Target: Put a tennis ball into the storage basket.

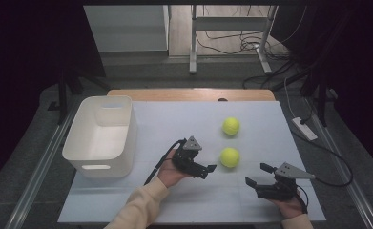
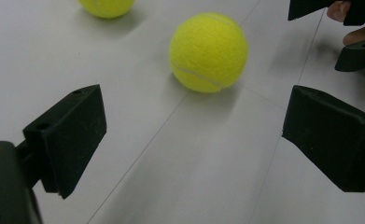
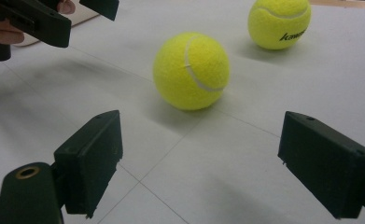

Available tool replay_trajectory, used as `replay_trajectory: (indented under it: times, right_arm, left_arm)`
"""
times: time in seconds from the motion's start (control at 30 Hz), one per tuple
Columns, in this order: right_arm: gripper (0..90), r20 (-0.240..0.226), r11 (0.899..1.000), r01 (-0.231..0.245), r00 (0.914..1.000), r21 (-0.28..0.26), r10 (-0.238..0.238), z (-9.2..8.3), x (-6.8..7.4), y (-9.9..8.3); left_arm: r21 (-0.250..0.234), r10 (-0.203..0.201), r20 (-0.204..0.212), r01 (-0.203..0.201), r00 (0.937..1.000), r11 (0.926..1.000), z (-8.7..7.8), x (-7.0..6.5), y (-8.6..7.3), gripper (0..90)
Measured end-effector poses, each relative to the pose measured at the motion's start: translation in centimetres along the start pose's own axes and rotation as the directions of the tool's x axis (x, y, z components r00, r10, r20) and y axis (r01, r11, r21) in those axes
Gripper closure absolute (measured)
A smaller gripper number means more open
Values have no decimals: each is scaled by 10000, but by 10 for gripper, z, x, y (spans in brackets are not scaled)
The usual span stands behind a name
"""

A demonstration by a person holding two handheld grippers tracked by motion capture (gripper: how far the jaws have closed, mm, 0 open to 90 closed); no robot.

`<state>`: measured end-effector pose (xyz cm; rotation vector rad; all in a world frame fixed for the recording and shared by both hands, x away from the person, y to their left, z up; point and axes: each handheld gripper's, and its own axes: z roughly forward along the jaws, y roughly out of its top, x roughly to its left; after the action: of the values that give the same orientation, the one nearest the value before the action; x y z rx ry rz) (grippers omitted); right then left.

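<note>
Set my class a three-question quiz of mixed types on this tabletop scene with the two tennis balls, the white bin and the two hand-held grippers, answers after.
1. True or false: the left gripper grips the nearer tennis ball.
2. How many tennis balls lie inside the white bin?
3. Multiple choice: the farther tennis ball lies A) in the bin, B) on the white table, C) between the right gripper's jaws.

Key:
1. False; its jaws are open, short of the ball.
2. None.
3. B.
</note>
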<state>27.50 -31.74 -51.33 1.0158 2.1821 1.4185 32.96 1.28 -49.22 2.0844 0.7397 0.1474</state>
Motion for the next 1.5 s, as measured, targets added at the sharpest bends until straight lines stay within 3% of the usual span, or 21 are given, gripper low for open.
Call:
replay_trajectory:
  times: [1.5]
  right_arm:
    - [137, 178, 10000, 27, 9998, 40, -28, -4, 0, -1]
  left_arm:
    - [650, 125, 438, -154, 9990, 9978, 45, -2, 29, 66]
